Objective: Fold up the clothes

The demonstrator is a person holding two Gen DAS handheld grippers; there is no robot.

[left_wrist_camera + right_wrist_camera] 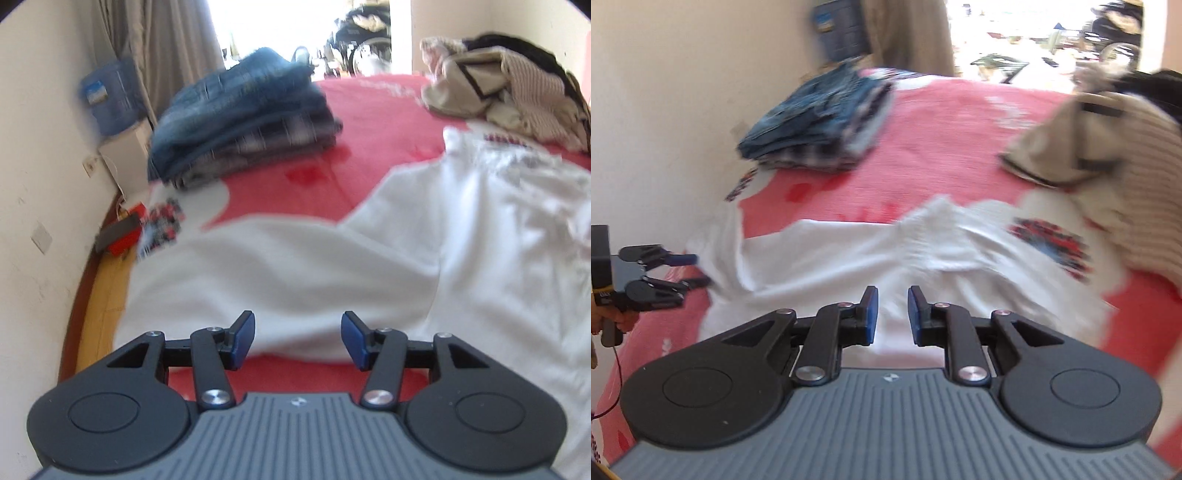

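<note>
**Lining up on a white shirt before the first fold**

Spreading across the near half of the red bedspread (pixel 369 110), the white T-shirt (pixel 295 266) lies mostly flat but not smooth: soft ridges run through its middle, and one sleeve (pixel 716 236) trails toward the wall side. It looks thin and limp, so it would likely sag and drag if lifted from one point only.

The step in hand appears to be the approach for a grasp. The left gripper (pixel 298 341) hangs just over the shirt's near hem, its blue pads spread wide with nothing between them. The right gripper (pixel 889 314) sits over the shirt's body, jaws parted by a narrower gap, also empty (the picture is blurred, so whether a pad brushes the cloth I cannot tell).

Next, by my reading, each claw needs an edge or corner to pinch, both lifting together so the fabric folds evenly.

Farther off, a folded stack of blue clothes (pixel 243 118) sits near the wall, and an unfolded heap of beige and striped garments (pixel 509 96) waits on the opposite side.
</note>
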